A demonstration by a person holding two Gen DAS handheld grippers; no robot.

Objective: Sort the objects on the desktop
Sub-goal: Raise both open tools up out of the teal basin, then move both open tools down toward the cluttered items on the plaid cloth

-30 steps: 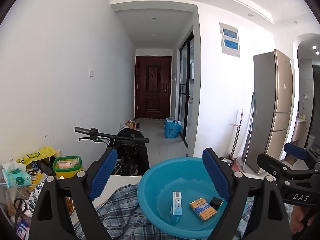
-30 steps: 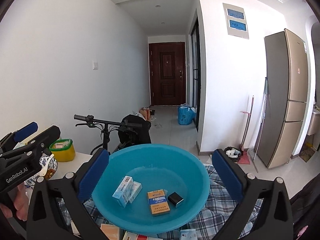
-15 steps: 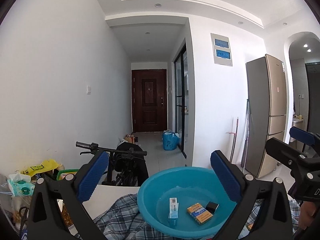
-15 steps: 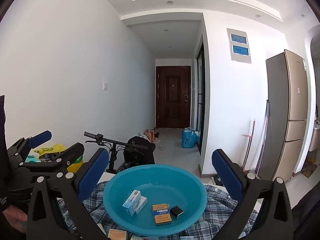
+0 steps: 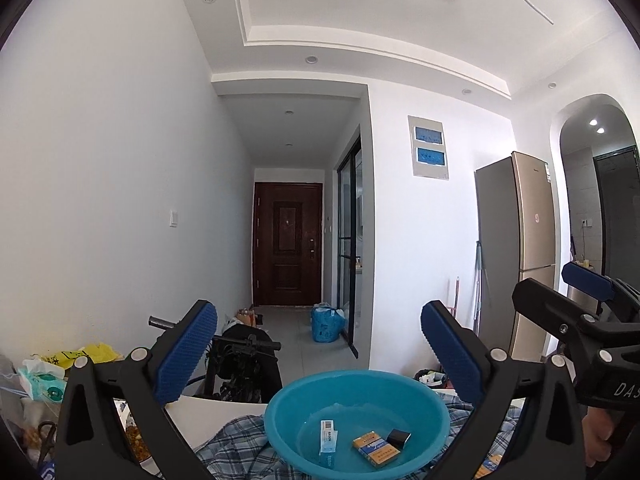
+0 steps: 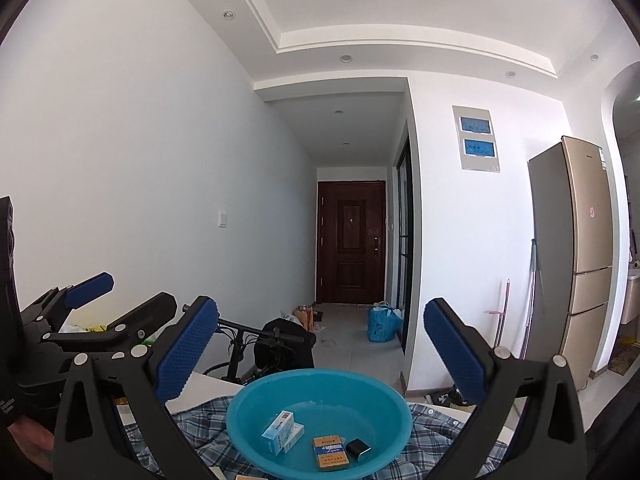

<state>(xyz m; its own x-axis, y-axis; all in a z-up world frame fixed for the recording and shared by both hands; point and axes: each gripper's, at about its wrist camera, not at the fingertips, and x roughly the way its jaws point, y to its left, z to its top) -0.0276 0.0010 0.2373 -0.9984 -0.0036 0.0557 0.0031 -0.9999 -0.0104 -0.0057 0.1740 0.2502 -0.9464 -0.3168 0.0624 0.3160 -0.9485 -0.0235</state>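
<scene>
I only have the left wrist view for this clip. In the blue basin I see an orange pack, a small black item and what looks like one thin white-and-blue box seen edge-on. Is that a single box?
Observer: No. The right wrist view shows two white-and-blue boxes in the blue basin, with the upper one leaning on the lower.
Operator: I only see the right gripper from the side. Is it carrying anything?
Observer: No. In its own view the right gripper is wide open, with nothing between its blue pads.
</scene>
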